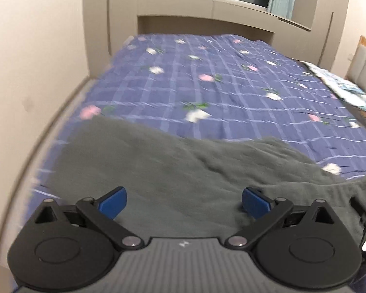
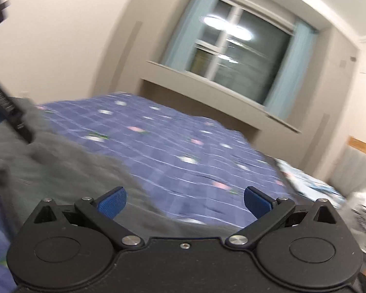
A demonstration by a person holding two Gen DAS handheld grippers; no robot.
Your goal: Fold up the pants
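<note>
Grey pants (image 1: 173,171) lie spread on the near part of a bed with a blue checked floral cover (image 1: 207,80). My left gripper (image 1: 184,204) is open and empty, its blue pads wide apart just above the grey cloth. My right gripper (image 2: 185,204) is open and empty, above the right edge of the pants (image 2: 61,166), tilted up toward the window. The bed cover (image 2: 183,146) fills the middle of the right wrist view. Part of the left gripper's body (image 2: 2,107) shows at the left edge of the right wrist view.
A cream wall (image 1: 36,61) runs along the bed's left side. A window with pale blue curtains (image 2: 234,56) and a ledge stands behind the bed. A patterned pillow (image 1: 344,88) and a padded headboard (image 1: 363,68) are at the right.
</note>
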